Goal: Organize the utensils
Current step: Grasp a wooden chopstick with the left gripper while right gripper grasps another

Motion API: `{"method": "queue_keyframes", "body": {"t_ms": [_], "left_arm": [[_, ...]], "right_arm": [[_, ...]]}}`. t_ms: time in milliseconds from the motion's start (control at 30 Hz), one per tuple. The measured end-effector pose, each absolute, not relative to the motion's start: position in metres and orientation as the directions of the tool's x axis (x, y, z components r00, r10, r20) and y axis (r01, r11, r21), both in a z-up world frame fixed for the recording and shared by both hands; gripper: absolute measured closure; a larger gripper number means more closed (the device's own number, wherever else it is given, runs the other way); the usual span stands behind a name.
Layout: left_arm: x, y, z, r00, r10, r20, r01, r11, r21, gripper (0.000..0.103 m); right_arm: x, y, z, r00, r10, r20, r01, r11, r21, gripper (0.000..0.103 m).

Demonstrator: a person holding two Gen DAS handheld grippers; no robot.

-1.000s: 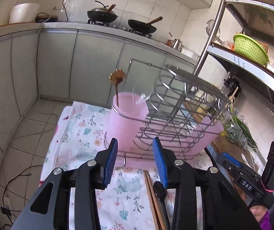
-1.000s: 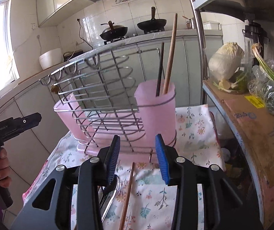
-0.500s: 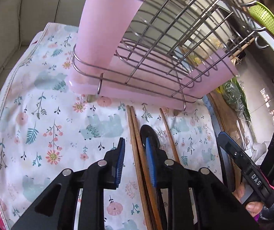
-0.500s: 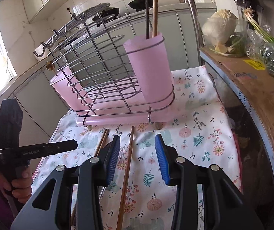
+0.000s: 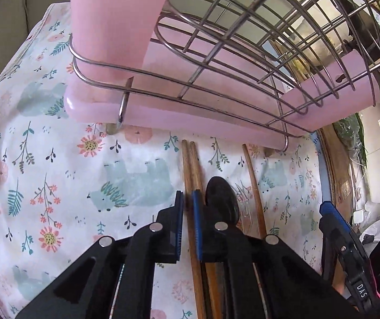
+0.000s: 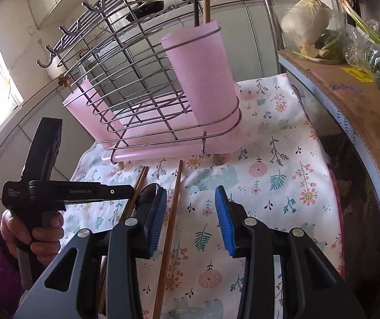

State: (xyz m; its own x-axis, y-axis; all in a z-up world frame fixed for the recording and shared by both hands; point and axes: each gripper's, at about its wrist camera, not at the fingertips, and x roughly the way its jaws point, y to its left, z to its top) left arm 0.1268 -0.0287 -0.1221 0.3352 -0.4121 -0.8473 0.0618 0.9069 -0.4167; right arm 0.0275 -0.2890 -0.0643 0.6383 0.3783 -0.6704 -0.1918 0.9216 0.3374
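My left gripper point(image 5: 187, 210) was squeezed tight on a pair of brown wooden chopsticks point(image 5: 191, 164) that lay on the flowery cloth point(image 5: 43, 172) over the desk. A black spoon point(image 5: 221, 199) lay just beside them. My right gripper point(image 6: 191, 218) was wide apart over one more brown chopstick point(image 6: 174, 204). The silver wire rack with pink plastic cups point(image 6: 163, 101) stood behind them.

Both wrist views close, overlapping on rack point(image 5: 216, 61)
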Motion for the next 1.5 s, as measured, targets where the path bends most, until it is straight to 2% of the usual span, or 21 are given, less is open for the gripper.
{"method": "queue_keyframes", "body": {"t_ms": [267,500,567,600,800,1033,1200,1300,1500], "left_arm": [[0.137,-0.042,-0.129,0.317,-0.391,-0.864,0.049,0.916,-0.397,0.097],[0.124,-0.015,-0.115,0.351,-0.371,-0.860,0.029,0.922,-0.386,0.098],[0.119,-0.007,-0.111,0.362,-0.348,-0.865,0.033,0.932,-0.362,0.098],[0.117,-0.004,-0.109,0.367,-0.334,-0.868,0.032,0.937,-0.348,0.098],[0.107,0.015,-0.109,0.360,-0.286,-0.888,0.041,0.956,-0.291,0.098],[0.113,0.029,-0.120,0.293,-0.291,-0.911,0.057,0.956,-0.287,0.097],[0.121,0.024,-0.123,0.252,-0.280,-0.926,0.079,0.960,-0.268,0.097],[0.123,0.020,-0.124,0.247,-0.277,-0.929,0.088,0.961,-0.263,0.097],[0.114,0.027,-0.122,0.289,-0.303,-0.908,0.085,0.953,-0.291,0.098]], "right_arm": [[0.032,-0.286,-0.072,0.608,0.393,-0.690,-0.197,0.916,0.349,0.065],[0.041,-0.283,-0.074,0.569,0.405,-0.716,-0.193,0.912,0.363,0.065],[0.050,-0.278,-0.076,0.540,0.408,-0.736,-0.185,0.911,0.368,0.070],[0.054,-0.275,-0.078,0.525,0.410,-0.746,-0.186,0.911,0.369,0.076],[0.085,-0.242,-0.088,0.454,0.357,-0.816,-0.202,0.933,0.296,0.086],[0.117,-0.215,-0.104,0.377,0.251,-0.892,-0.186,0.964,0.192,0.087],[0.129,-0.200,-0.107,0.358,0.203,-0.911,-0.196,0.971,0.140,0.087],[0.131,-0.193,-0.109,0.376,0.182,-0.909,-0.202,0.973,0.111,0.094],[0.119,-0.196,-0.107,0.400,0.237,-0.885,-0.187,0.967,0.174,0.098]]}}
